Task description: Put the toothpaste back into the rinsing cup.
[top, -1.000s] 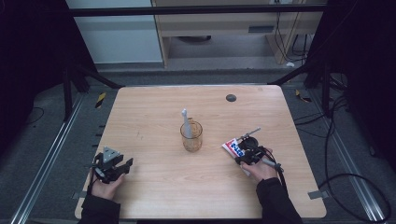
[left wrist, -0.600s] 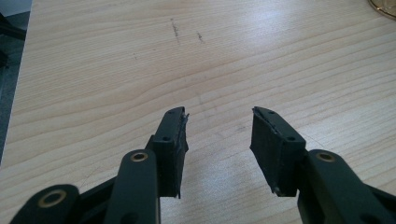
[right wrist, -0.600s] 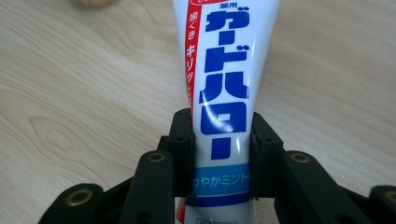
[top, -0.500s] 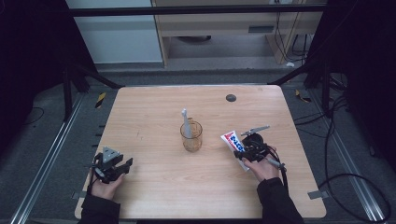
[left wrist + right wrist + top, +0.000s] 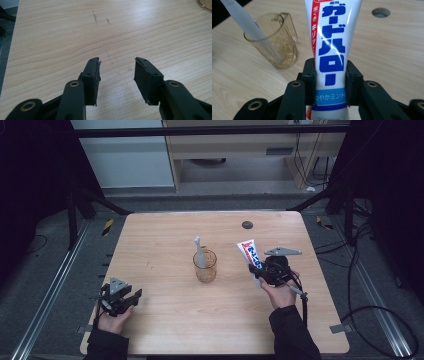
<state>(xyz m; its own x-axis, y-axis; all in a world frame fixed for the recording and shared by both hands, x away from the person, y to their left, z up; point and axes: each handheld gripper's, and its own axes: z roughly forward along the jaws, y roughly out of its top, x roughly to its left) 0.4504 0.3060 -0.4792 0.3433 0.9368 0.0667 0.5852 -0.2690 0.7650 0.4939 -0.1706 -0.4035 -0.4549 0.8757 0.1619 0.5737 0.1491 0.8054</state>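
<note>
A wooden desk (image 5: 165,245) seen from above. At lower left of the high view, the left hand-held gripper (image 5: 131,299) rests low near the desk's front edge, its jaws spread wide with nothing between them and bare wood beneath.

Right of centre, the right hand-held gripper (image 5: 256,270) is clamped on a white toothpaste tube (image 5: 250,254) with blue and red lettering. The jaws pinch it near its lower end, and the tube points up and away, toward the upper left of the frame. Just left of it, at the middle of the desk, stands an amber plastic cup (image 5: 205,266) with a pale toothbrush (image 5: 198,251) leaning inside.

The likely step is dropping the tube into the cup. To do it well, carry the tube over the rim, tip it upright clear of the toothbrush, and release only once it is inside.

Compared with a second ago, the tube has risen off the desk and swung more upright, and the left hand-held gripper has not moved.
</note>
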